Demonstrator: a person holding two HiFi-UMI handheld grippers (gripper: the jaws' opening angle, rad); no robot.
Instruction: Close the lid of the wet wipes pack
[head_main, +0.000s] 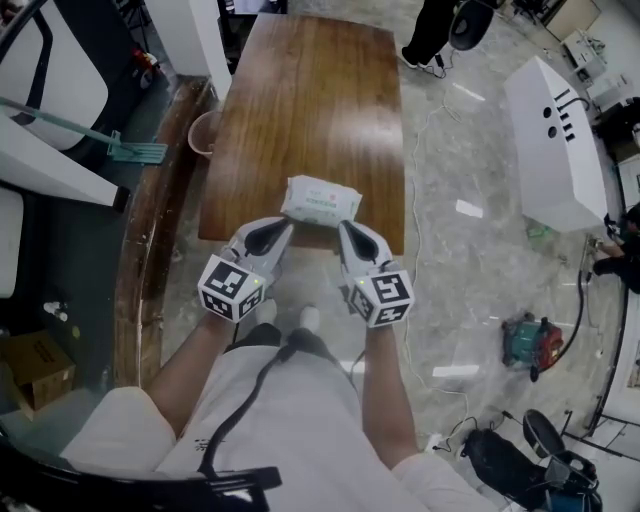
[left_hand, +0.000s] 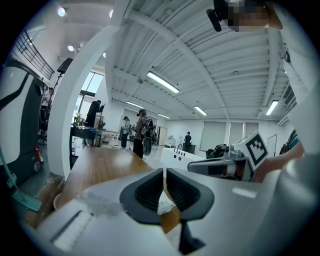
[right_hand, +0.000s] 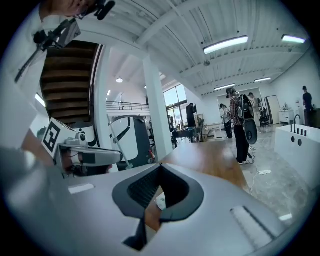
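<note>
The wipes pack (head_main: 321, 199) lies by the table's (head_main: 300, 100) near edge; whether its lid is closed is unclear. The left gripper (head_main: 281, 226) at seven o'clock and the right gripper (head_main: 344, 227) at five are both pinched shut and empty. A glancing press could slide the pack off the edge.

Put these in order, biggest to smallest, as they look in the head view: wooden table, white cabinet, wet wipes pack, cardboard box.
1. wooden table
2. white cabinet
3. wet wipes pack and cardboard box: these look about alike. The box sits down on the floor, farther from the camera, so I won't rank them.
</note>
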